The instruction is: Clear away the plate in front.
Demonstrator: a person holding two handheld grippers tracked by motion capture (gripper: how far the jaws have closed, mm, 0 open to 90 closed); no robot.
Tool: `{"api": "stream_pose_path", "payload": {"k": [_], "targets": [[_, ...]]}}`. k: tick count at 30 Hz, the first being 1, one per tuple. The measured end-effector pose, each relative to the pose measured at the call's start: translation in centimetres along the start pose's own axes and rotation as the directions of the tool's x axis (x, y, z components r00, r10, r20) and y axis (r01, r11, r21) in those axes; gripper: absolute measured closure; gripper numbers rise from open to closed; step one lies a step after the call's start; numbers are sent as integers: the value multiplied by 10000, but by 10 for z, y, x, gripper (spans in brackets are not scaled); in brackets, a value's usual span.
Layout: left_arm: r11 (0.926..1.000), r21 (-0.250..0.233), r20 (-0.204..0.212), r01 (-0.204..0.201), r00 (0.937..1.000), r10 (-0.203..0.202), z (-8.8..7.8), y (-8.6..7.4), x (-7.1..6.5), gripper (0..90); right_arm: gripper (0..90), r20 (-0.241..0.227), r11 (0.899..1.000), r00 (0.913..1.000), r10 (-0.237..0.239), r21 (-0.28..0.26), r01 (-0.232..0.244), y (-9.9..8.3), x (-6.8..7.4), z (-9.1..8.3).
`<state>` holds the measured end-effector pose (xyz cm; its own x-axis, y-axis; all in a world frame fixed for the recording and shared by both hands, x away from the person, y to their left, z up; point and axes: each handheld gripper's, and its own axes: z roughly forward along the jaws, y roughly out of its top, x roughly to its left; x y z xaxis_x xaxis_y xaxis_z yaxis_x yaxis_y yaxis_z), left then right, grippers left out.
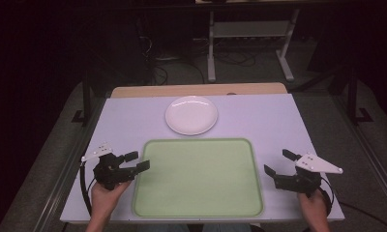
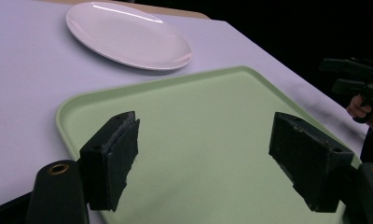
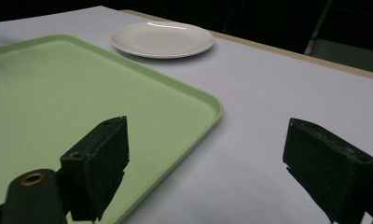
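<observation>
A pale green tray (image 1: 198,145) lies empty at the near middle of the white table, and a white plate (image 1: 191,115) sits just beyond it, also empty. My left gripper (image 1: 137,161) is held open at the tray's left edge, its jaws over the tray's near left part (image 2: 208,140) with nothing between them. My right gripper (image 1: 280,163) is open to the right of the tray, jaws wide apart over bare tabletop (image 3: 208,163). In the left gripper view the right gripper (image 2: 352,77) appears far off. The plate (image 2: 128,35) (image 3: 163,39) lies past the tray (image 2: 82,105) (image 3: 208,105) in both gripper views.
The white table top (image 1: 259,121) has bare room on both sides of the plate and along the tray's right side. A wooden strip (image 1: 196,90) runs along the far edge. Beyond it the dark floor holds a white frame (image 1: 249,43) and cables.
</observation>
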<state>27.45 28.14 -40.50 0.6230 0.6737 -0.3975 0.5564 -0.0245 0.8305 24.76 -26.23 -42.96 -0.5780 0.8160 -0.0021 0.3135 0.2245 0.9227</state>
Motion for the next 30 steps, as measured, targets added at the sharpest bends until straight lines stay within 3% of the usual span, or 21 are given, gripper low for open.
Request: {"api": "stream_pose_path", "payload": {"k": [1, 6, 12, 17, 20, 23, 24, 29, 30], "targets": [[10000, 0, 0, 0, 10000, 0, 0, 0, 0, 234, 133, 0, 10000, 10000, 0, 0, 0, 0, 0, 0], [9961, -94, 568, 874, 9946, -868, 8, 7, 4, 237, 133, 53, 10000, 10000, 55, -61, -55, 0, -1, -1], [9918, -98, 695, 1272, 9896, -1263, 16, 18, 4, 214, 133, 50, 10000, 10000, 62, -65, -61, 1, -1, -1], [9834, -205, 732, 1804, 9812, -1785, 24, 24, 7, 207, 133, 81, 9999, 9999, 89, -130, -88, 1, -2, -1], [9743, -316, 873, 2231, 9717, -2196, 29, 27, 11, 203, 133, 68, 9999, 9999, 96, -112, -95, 1, -2, -1], [9693, -356, 865, 2433, 9670, -2396, 32, 30, 13, 204, 133, 40, 9999, 9999, 106, -113, -106, 1, -2, 0], [9635, -430, 943, 2641, 9612, -2593, 35, 35, 15, 204, 133, 54, 9999, 9999, 116, -119, -115, 1, -2, 0], [9599, -500, 878, 2757, 9586, -2708, 40, 45, 15, 208, 133, 80, 9998, 9998, 161, -141, -160, 2, -2, 0], [9568, -553, 1033, 2853, 9548, -2788, 44, 50, 16, 208, 133, 81, 9997, 9998, 166, -152, -165, 2, -3, 0]]}}
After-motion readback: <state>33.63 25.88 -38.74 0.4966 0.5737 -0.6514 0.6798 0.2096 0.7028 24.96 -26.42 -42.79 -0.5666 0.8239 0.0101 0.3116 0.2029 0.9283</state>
